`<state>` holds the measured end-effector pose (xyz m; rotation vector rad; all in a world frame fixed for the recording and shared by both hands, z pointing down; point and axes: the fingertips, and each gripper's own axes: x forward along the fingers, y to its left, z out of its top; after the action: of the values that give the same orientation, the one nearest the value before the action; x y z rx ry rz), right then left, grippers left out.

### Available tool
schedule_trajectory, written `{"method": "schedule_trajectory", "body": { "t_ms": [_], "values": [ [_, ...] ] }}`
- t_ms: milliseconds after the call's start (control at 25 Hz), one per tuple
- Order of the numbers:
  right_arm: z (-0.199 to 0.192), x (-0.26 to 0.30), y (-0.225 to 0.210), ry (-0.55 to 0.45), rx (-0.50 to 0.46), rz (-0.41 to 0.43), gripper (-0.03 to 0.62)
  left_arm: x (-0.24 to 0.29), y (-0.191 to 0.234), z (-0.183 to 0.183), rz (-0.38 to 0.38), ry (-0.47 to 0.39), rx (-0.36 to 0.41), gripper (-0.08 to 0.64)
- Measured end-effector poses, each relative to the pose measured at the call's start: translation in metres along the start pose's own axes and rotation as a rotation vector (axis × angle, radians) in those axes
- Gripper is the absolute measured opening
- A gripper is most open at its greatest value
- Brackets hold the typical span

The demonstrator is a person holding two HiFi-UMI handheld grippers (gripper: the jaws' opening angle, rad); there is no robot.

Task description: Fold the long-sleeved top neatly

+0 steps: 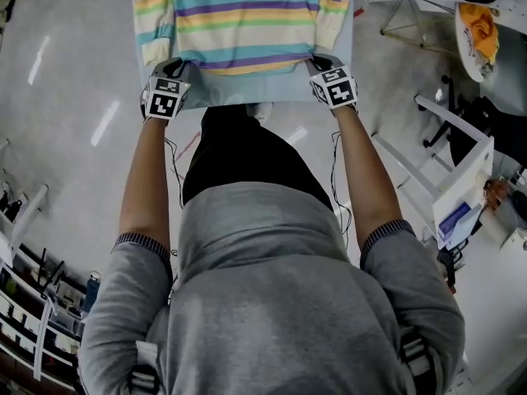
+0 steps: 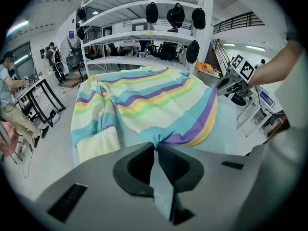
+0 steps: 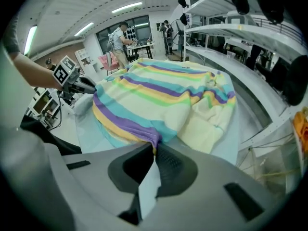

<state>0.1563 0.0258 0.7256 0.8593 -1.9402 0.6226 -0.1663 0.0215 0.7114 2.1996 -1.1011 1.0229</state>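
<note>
A: How do the two stand?

B: The left hand-held gripper (image 2: 156,147) is clamped on the hem of the striped top (image 1: 247,15) at its seven o'clock corner. The right hand-held gripper (image 3: 155,150) nips the hem at five o'clock.

A: And the top?

B: It lies spread on the desk (image 1: 247,95). The person should probably lift both corners together, level, and carry them toward twelve o'clock so the fold lands square.

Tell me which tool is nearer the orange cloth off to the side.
Right. The right tool pinches the striped top at the hem corner on the side of the orange cloth. The left tool pinches the opposite hem corner, farther away.
</note>
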Motion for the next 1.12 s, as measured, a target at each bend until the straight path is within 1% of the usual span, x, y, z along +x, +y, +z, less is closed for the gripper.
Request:
{"method": "schedule_trajectory", "body": {
  "t_ms": [120,200,280,520,600,680,760,840,920,960,1000,1040,1120],
  "values": [
    [0.001,-0.013,0.001,0.0,-0.021,-0.012,0.017,-0.017,-0.003,-0.007,-0.01,0.022,-0.001,0.04],
    [0.001,-0.023,0.004,0.0,-0.042,-0.015,0.018,-0.033,-0.005,-0.011,-0.021,0.031,-0.03,0.037],
    [0.001,-0.034,0.01,-0.007,-0.064,-0.017,0.018,-0.05,-0.009,-0.012,-0.038,0.029,-0.08,0.035],
    [0.001,-0.078,0.027,-0.05,-0.13,-0.041,0.018,-0.097,-0.022,-0.005,-0.092,0.023,-0.263,0.034],
    [0.001,-0.088,0.036,-0.05,-0.176,-0.055,0.018,-0.106,-0.023,-0.013,-0.104,0.053,-0.303,0.034],
    [-0.006,-0.089,0.044,-0.027,-0.237,-0.067,0.02,-0.105,-0.028,-0.03,-0.12,0.111,-0.33,0.035],
    [-0.017,-0.081,0.049,0.006,-0.282,-0.071,0.025,-0.096,-0.031,-0.05,-0.119,0.17,-0.323,0.037],
    [-0.034,-0.066,0.054,0.059,-0.298,-0.057,0.055,-0.085,-0.029,-0.07,-0.094,0.222,-0.286,0.059],
    [-0.056,-0.051,0.056,0.143,-0.289,-0.017,0.126,-0.077,-0.024,-0.089,-0.067,0.284,-0.265,0.108],
    [-0.066,-0.046,0.057,0.18,-0.275,0.004,0.167,-0.075,-0.022,-0.098,-0.055,0.308,-0.267,0.128],
    [-0.074,-0.043,0.057,0.204,-0.257,0.021,0.181,-0.075,-0.021,-0.103,-0.044,0.317,-0.276,0.152],
    [-0.08,-0.043,0.057,0.214,-0.234,0.032,0.193,-0.076,-0.019,-0.106,-0.033,0.311,-0.286,0.161],
    [-0.086,-0.045,0.054,0.201,-0.173,0.04,0.212,-0.08,-0.014,-0.106,-0.005,0.275,-0.304,0.164]
  ]
}}
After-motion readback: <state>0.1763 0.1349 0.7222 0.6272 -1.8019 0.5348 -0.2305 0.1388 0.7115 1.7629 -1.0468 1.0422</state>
